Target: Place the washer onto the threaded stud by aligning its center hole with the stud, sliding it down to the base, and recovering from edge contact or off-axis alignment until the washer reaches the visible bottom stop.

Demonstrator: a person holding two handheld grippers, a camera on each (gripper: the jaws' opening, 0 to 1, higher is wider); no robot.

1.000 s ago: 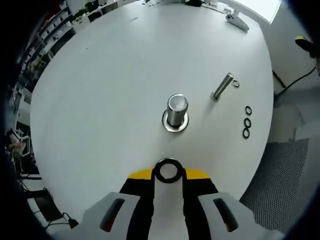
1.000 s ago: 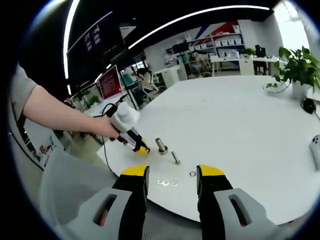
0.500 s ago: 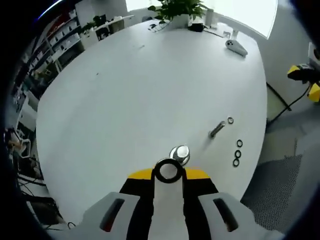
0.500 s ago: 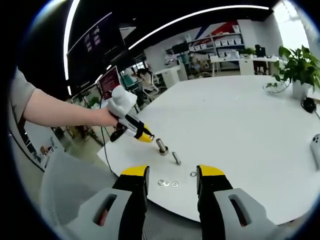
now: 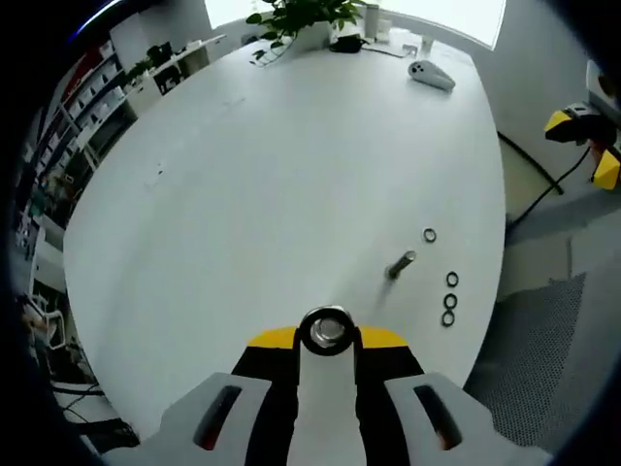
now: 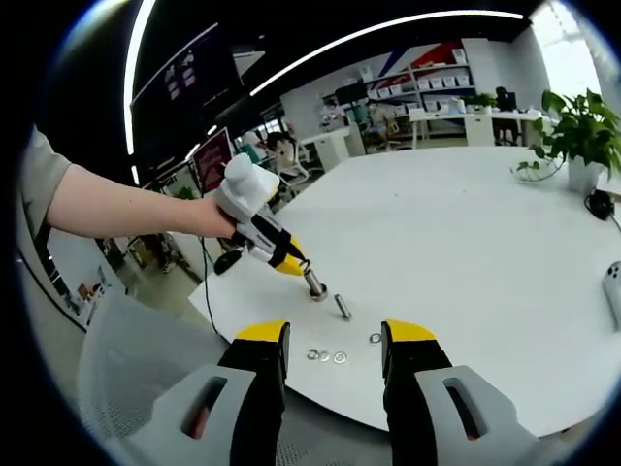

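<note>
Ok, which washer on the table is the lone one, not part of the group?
Start at the white table's near edge and find the loose bolt lying flat. The lone washer sits just past its tip, apart from the row of three washers.

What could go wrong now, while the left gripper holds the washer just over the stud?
1. The washer hides the stud in the left gripper view, so alignment is hard to judge; it may catch on the stud's edge.
2. The left gripper comes in tilted, so the washer may jam off-axis.
3. The loose bolt lies close by and could get knocked.
</note>
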